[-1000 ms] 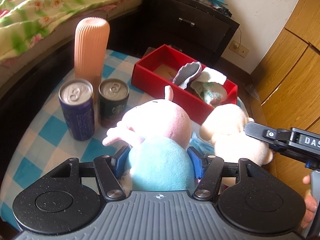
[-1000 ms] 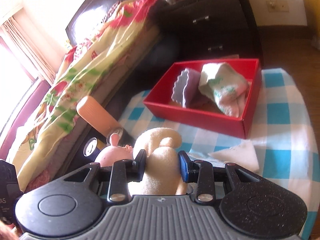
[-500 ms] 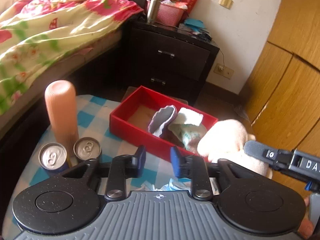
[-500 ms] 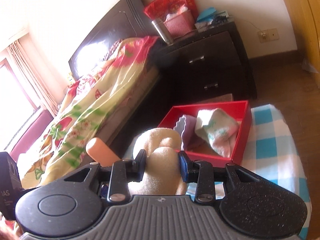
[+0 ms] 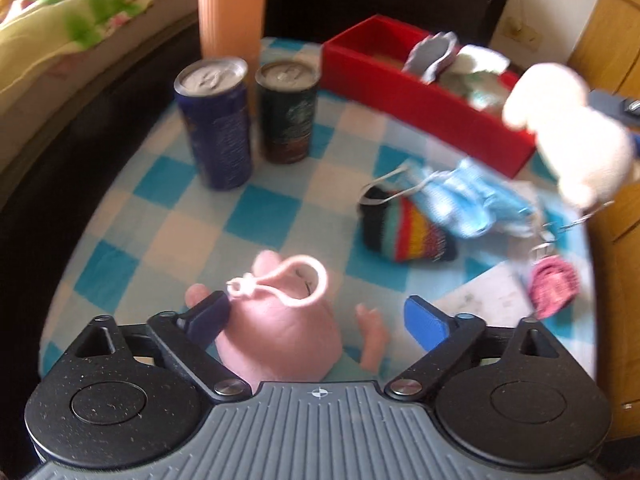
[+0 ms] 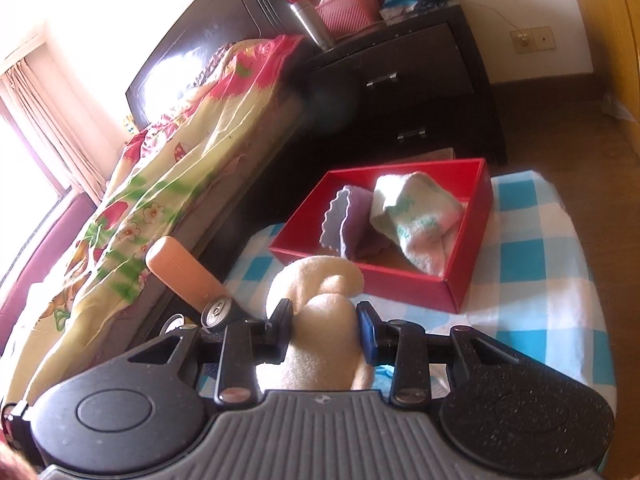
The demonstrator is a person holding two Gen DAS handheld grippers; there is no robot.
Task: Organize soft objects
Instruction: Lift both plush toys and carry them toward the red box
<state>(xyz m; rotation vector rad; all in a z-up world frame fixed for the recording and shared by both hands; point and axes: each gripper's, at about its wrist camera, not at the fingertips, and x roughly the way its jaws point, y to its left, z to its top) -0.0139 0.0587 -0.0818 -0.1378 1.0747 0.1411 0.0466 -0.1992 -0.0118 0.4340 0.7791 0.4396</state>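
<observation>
My left gripper (image 5: pixel 320 312) is open, with its jaws wide apart around a pink pig plush (image 5: pixel 280 332) lying on the checked tablecloth (image 5: pixel 168 224). My right gripper (image 6: pixel 326 326) is shut on a cream plush toy (image 6: pixel 324 320), held above the table; the toy also shows in the left wrist view (image 5: pixel 568 132) at the right. A red box (image 6: pixel 468 276) holds a purple cloth (image 6: pixel 352 224) and a white-green sock (image 6: pixel 416 216). A striped sock (image 5: pixel 404 232), a blue mask (image 5: pixel 468 196) and a small pink knit piece (image 5: pixel 554 286) lie on the cloth.
Two drink cans, one blue (image 5: pixel 216 120) and one dark (image 5: pixel 288 116), stand at the table's left beside a tall peach ribbed cylinder (image 5: pixel 232 4). A bed (image 6: pixel 160 152) lies to the left. A dark nightstand (image 6: pixel 400 92) stands behind the box. Wooden cabinets (image 5: pixel 612 12) are on the right.
My left gripper was shut on the pig plush, then rose without it; now it is low again, open around the plush on the cloth. My right gripper keeps the cream toy, lifted higher.
</observation>
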